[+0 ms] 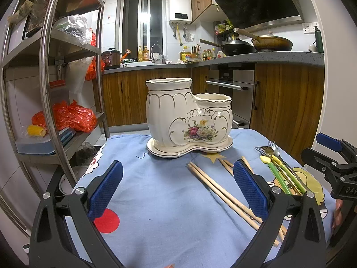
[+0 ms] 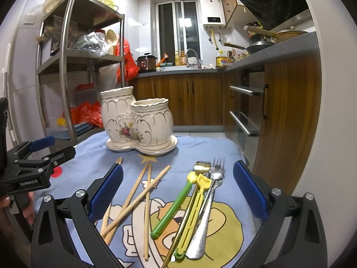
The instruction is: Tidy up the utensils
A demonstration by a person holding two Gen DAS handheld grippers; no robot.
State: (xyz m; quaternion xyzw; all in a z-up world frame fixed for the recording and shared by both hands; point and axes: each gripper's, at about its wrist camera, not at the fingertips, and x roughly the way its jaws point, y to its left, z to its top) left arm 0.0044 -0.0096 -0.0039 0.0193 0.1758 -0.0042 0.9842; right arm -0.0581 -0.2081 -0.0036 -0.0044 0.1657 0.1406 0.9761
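On the blue cloth (image 2: 200, 147) | far: glossy ceramic holder (image 2: 137, 125) on saucer | near: wooden chopsticks (image 2: 136, 198), steel forks (image 2: 214, 178) scattered | left gripper (image 1: 178, 189) spread, empty | right gripper (image 2: 178, 192) spread, empty

Materials and finishes on the cloth-covered table.

The two-pot holder (image 2: 136, 125) and its saucer are glazed ceramic, glossy cream with gilt lines. The tablecloth (image 2: 200, 151) is matt printed cloth. The chopsticks (image 2: 146, 203) are bare, matt, pale wood. The forks (image 2: 212, 185) are polished metal, one silver, one gold-toned; beside them lie smooth green and yellow plastic handles (image 2: 178, 203). Pads (image 1: 107, 185) of both grippers are blue textured rubber on matt black plastic frames. The far-left shelving (image 1: 46, 71) is brushed steel.
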